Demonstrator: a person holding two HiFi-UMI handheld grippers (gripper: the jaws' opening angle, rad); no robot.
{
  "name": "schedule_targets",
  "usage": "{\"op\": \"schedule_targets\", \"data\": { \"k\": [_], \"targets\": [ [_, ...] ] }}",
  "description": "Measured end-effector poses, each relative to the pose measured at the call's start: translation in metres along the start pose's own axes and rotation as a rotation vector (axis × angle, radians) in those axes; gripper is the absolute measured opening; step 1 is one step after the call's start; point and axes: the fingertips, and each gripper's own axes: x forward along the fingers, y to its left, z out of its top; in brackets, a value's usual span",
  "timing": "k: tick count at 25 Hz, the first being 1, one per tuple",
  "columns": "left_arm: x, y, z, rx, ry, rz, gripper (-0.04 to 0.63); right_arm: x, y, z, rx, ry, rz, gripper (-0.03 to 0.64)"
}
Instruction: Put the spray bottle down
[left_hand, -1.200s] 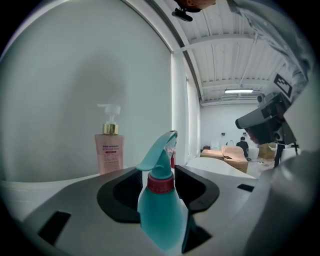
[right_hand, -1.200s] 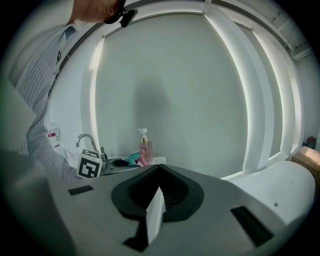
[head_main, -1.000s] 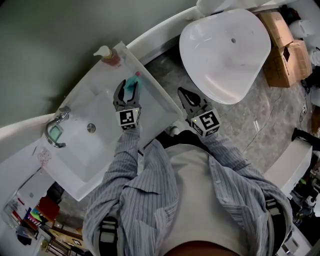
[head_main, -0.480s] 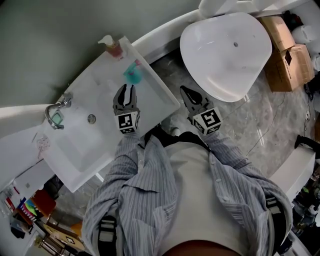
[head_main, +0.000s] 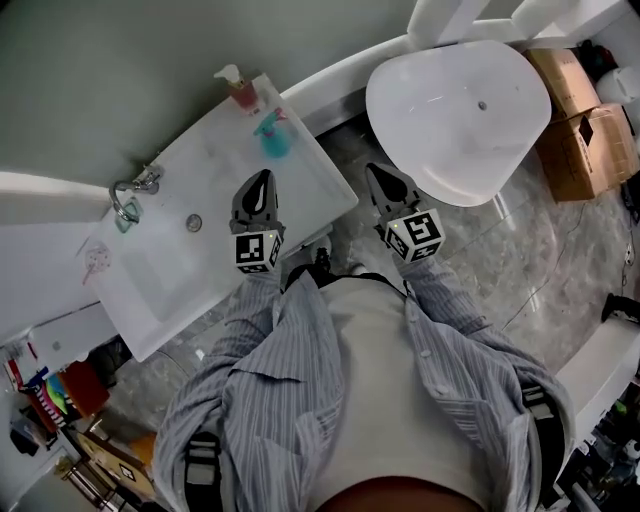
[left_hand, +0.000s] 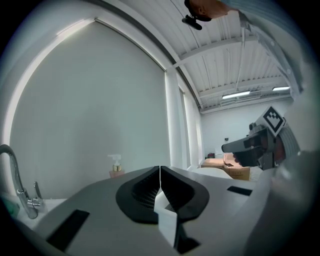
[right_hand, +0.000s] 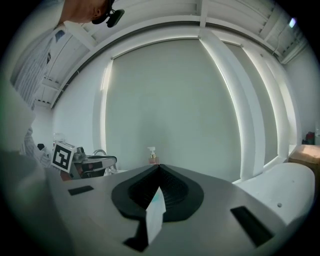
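Observation:
The teal spray bottle (head_main: 272, 136) stands upright on the white sink counter (head_main: 225, 150), near its right edge, with nothing holding it. My left gripper (head_main: 257, 183) hangs over the counter a short way in front of the bottle and apart from it, jaws shut and empty. In the left gripper view its jaws (left_hand: 159, 168) meet in a thin line, and the bottle is hidden behind them. My right gripper (head_main: 384, 178) hovers over the floor between sink and bathtub, also shut and empty (right_hand: 159, 166).
A pink soap dispenser (head_main: 240, 90) stands at the counter's back corner behind the bottle. The faucet (head_main: 130, 195) and drain (head_main: 194, 222) lie to the left. A white bathtub (head_main: 460, 110) fills the right, with cardboard boxes (head_main: 585, 130) beyond it.
The left gripper, open around the spray bottle a second ago, has let it go, drawn back toward me and shut. The bottle stays on the counter. The right gripper drifted slightly.

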Motion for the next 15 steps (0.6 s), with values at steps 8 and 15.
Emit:
{"op": "schedule_targets", "data": {
  "k": [8,15],
  "targets": [
    [-0.039,-0.016,0.044,0.002,-0.051,0.043,0.002,-0.018,0.008,0.013,0.028,-0.055,0.027,0.015],
    [-0.060,-0.011,0.056,-0.007,-0.074,0.076,0.002,-0.019,0.013,0.027,-0.009,-0.067,0.031,0.014]
  ]
}}
